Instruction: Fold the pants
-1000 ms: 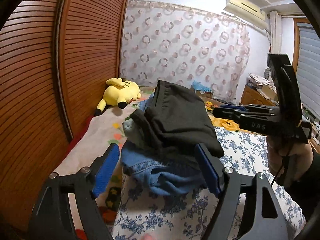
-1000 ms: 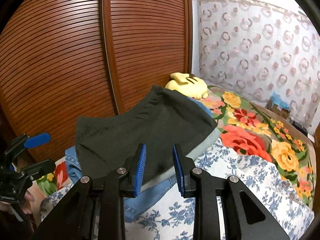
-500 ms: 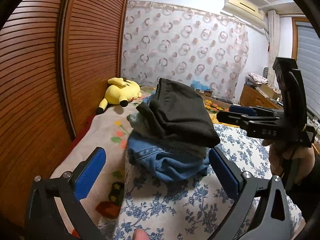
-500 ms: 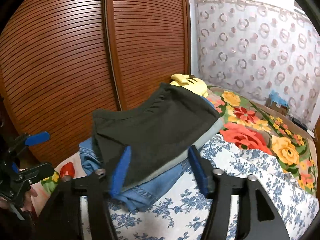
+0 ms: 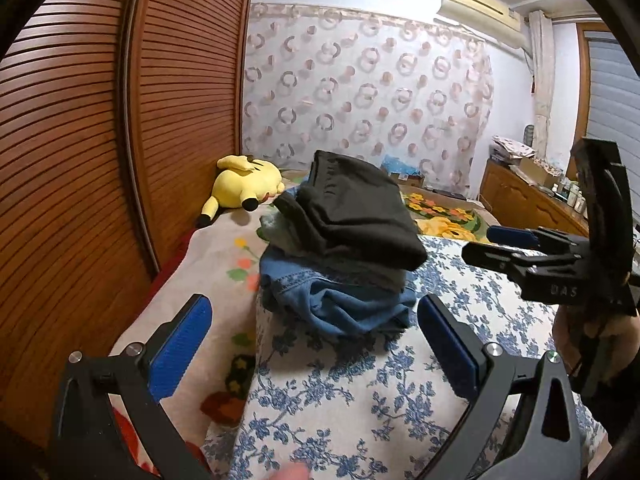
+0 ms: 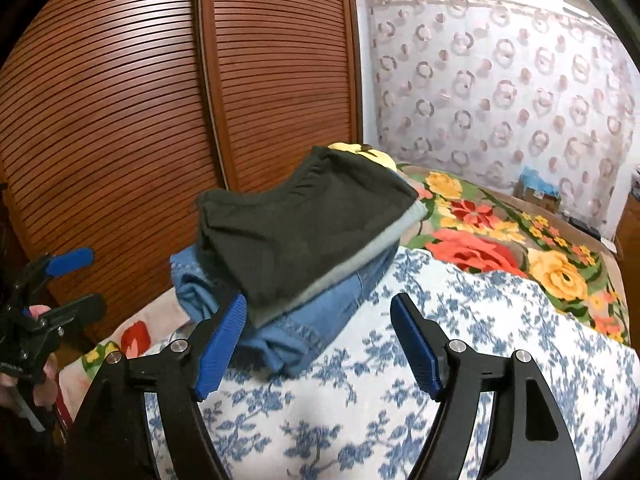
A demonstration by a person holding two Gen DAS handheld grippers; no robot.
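Both wrist views look slightly downward, close, at shared folded stack (image 5: 344,248) (image 6: 296,248) on bed (image 5: 360,400).

I'm getting soft, warm indoor light in both feeds, even and a little dim, with no lamp showing. The slatted wooden doors (image 6: 120,120) are catching a pale sheen across their ridges. The patterned curtain (image 5: 360,100) is glowing faintly and washing out toward the top. The fisheye is bending the doors into arcs, and black vignette is eating every corner. The dark folded pants (image 5: 360,216) are reading almost flat black with little fold detail, dropping a soft shadow onto the jeans (image 5: 340,304) beneath. The centre is looking sharp; the edges are smearing slightly.
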